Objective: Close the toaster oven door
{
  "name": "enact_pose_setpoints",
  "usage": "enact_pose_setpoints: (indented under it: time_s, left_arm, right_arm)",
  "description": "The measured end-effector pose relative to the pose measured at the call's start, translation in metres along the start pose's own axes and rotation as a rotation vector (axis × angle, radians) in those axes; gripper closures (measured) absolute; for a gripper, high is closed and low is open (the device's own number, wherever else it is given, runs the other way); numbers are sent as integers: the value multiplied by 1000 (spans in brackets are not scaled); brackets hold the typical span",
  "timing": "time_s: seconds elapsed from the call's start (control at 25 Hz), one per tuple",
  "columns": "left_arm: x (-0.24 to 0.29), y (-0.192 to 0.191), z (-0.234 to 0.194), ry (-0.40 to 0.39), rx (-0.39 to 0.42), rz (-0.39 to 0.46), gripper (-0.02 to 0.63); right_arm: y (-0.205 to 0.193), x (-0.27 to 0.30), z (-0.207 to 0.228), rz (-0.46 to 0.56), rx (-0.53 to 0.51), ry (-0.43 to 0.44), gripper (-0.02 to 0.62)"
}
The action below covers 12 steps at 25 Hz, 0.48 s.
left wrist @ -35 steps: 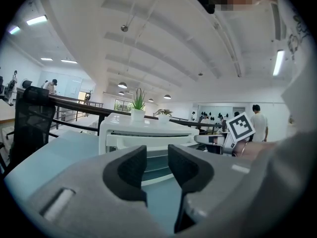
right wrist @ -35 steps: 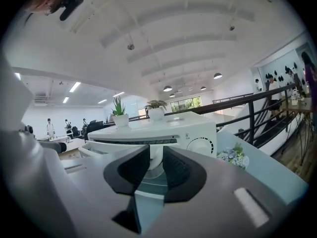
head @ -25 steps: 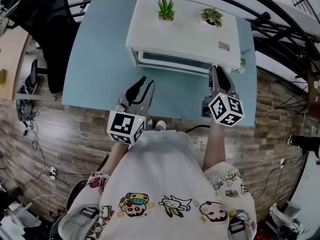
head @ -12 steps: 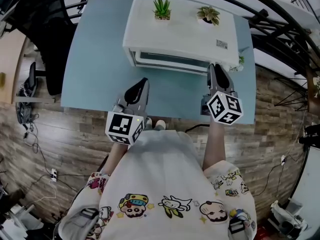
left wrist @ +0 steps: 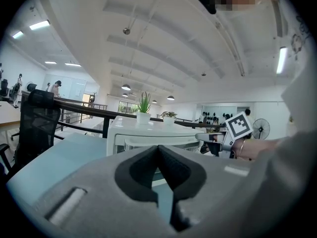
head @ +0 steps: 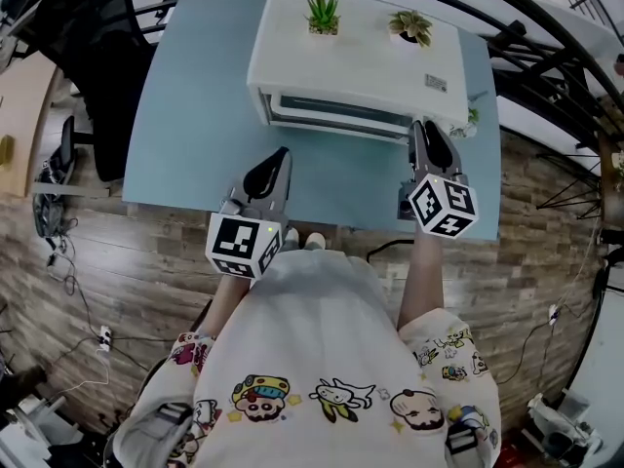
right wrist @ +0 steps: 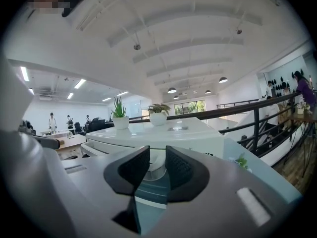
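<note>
The white toaster oven [head: 356, 57] stands at the back of the pale blue table [head: 195, 96], its glass door [head: 336, 113] flat against the front. My left gripper [head: 283, 152] hovers over the table in front of the oven, apart from it, shut with nothing between its pads. In the left gripper view its black pads [left wrist: 143, 165] meet below the oven [left wrist: 148, 133]. My right gripper [head: 426, 125] is at the oven's front right corner, open by a narrow gap. Through that gap in the right gripper view [right wrist: 157, 155] I see the oven's white corner [right wrist: 168, 135]; contact cannot be told.
Two small potted plants [head: 322, 13] [head: 411, 29] stand on top of the oven. A black office chair [head: 88, 37] is to the table's left and a dark railing [head: 546, 57] curves behind it. Cables lie on the wood floor [head: 68, 281].
My left gripper's jaws, spread a second ago, have closed on nothing. Both hands have stayed nearly where they were.
</note>
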<state>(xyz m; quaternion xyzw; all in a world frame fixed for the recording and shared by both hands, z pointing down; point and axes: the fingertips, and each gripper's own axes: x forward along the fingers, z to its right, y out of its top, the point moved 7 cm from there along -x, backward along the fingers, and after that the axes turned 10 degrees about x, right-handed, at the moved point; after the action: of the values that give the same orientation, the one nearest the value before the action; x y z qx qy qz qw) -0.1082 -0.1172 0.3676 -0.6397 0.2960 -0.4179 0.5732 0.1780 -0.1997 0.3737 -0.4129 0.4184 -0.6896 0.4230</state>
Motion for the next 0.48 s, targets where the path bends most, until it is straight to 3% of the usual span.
enact_pose_setpoints:
  time_s: [0.24, 0.48]
  left_arm:
    - [-7, 2, 2, -7, 9, 12, 606]
    - [-13, 4, 10, -23, 21, 12, 606]
  right_arm:
    - [7, -17, -10, 27, -37, 32, 492]
    - [0, -46, -28, 24, -160, 72, 494]
